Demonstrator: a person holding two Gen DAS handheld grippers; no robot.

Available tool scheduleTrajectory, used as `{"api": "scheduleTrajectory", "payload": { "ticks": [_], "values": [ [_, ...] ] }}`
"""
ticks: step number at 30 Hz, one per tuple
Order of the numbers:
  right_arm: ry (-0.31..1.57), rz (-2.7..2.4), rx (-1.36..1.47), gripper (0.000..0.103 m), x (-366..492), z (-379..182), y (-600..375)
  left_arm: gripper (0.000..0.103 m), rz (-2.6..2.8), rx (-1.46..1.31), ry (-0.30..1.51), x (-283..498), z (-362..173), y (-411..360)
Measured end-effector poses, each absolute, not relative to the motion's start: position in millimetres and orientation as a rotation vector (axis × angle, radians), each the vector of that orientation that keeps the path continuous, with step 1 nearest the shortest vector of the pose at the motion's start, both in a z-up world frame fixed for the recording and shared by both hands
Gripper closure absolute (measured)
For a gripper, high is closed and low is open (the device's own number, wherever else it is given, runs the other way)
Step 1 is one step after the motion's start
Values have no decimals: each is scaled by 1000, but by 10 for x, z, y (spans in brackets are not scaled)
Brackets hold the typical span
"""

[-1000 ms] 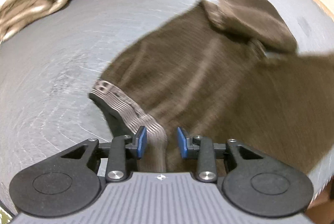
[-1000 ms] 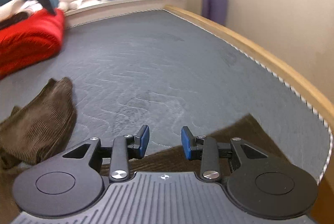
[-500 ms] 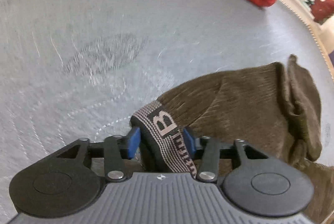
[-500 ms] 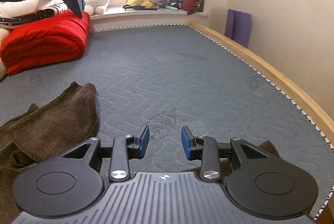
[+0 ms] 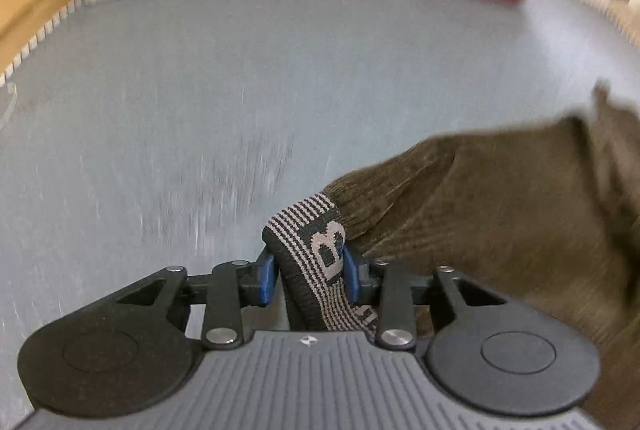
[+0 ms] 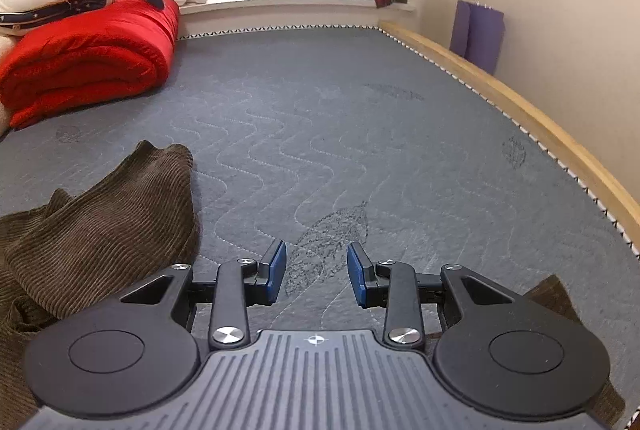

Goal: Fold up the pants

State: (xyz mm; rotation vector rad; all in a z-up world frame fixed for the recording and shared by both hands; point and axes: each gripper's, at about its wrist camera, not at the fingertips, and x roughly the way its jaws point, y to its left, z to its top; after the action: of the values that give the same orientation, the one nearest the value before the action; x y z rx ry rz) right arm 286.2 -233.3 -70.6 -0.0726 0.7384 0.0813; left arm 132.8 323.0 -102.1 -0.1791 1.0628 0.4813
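2 grippers over the grey mattress [image 6: 360, 133]. The left gripper [image 5: 309, 272] has just been closing, and its blue pads [image 5: 267, 276] now pinch the striped waistband [image 5: 316, 250] of the brown corduroy pants [image 5: 500, 213], grasped and bunched between the jaws. From there the pants trail off toward the mattress's right side. The right gripper [image 6: 316, 274] is released, jaws apart over bare quilting with nothing between them; pants fabric lies just left of it and peeks out beneath its right side. A red blanket [image 6: 88, 61] sits at the mattress's far left corner.
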Motion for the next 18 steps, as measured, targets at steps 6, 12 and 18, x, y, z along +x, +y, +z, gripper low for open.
{"api": "scheduleTrajectory", "payload": {
  "ticks": [6,12,18],
  "values": [
    [732,93,-92,68,2835,-693,-2283,37,630,9,969,1310,-701,2982],
    [736,92,-106,68,2820,-696,-2271,51,472,-64,939,1173,-565,2811],
    [737,103,-103,68,2788,-683,-2191,61,297,14,1003,1017,-677,2464]
  ]
}}
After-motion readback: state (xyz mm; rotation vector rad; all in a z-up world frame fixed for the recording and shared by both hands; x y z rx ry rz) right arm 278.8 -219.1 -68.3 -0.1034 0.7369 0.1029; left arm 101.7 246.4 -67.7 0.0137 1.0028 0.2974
